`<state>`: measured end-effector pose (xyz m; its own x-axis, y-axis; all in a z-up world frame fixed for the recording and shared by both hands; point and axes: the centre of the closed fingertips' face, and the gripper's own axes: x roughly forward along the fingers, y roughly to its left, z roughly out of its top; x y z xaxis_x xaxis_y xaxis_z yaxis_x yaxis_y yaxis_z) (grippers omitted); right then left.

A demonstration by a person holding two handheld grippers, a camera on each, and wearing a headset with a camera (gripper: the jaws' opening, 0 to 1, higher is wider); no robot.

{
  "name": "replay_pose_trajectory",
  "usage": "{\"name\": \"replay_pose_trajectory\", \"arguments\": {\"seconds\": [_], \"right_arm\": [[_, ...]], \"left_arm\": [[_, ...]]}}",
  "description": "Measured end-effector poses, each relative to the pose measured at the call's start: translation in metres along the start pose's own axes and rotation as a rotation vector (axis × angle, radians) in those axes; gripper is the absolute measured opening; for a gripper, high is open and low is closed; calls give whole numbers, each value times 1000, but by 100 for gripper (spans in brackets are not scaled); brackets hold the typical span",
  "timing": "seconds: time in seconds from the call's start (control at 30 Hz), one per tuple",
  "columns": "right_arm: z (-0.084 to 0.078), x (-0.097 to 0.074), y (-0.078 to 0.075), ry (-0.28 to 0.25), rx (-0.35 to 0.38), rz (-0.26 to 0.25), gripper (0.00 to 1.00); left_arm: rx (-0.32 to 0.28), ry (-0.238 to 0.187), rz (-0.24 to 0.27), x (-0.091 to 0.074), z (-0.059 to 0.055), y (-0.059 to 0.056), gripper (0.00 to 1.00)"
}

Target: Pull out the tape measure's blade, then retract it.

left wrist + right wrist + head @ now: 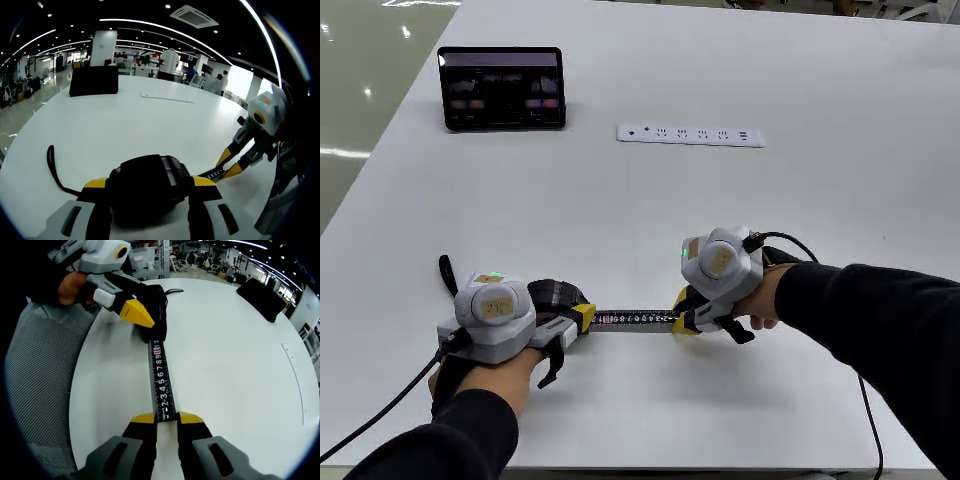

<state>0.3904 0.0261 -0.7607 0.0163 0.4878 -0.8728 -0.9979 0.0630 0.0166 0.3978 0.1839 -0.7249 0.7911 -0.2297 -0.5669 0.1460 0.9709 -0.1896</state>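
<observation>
The tape measure sits close to the near edge of the surface (650, 210), about midway along it. Its black case (555, 297) is clamped between the yellow-tipped jaws of the left tool (572, 321), which grips it from both sides. The left gripper view shows the same hold: the case (150, 185) sits between the two jaws of the left tool (150, 181), and a black strap (52, 165) trails from it across the surface (150, 125) toward the left edge.

The blade (635, 320) is drawn a short way out of the case and runs parallel to the near edge, just above the surface, numerals facing up. Its free end is pinched in the right tool (682, 323), whose jaws are closed on it. In the right gripper view the blade (160, 380) stretches straight from the right tool (166, 418) to the case (159, 302), with the left tool (135, 312) beside the case mouth. From the left gripper view, the right tool (229, 166) holds the blade (216, 173) low over the surface.

A dark tablet (502, 87) stands propped near the far left corner. A white power strip (690, 134) lies flat toward the far edge, well apart from the tape measure. Black cables run from both tools off the near edge.
</observation>
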Motion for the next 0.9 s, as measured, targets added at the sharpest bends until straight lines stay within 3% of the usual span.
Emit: {"name": "replay_pose_trajectory", "arguments": {"seconds": [0.9], "right_arm": [[15,9,3,-30,-9,-7,10]], "left_arm": [[-6,-1,-1,0,0,0,57]]}}
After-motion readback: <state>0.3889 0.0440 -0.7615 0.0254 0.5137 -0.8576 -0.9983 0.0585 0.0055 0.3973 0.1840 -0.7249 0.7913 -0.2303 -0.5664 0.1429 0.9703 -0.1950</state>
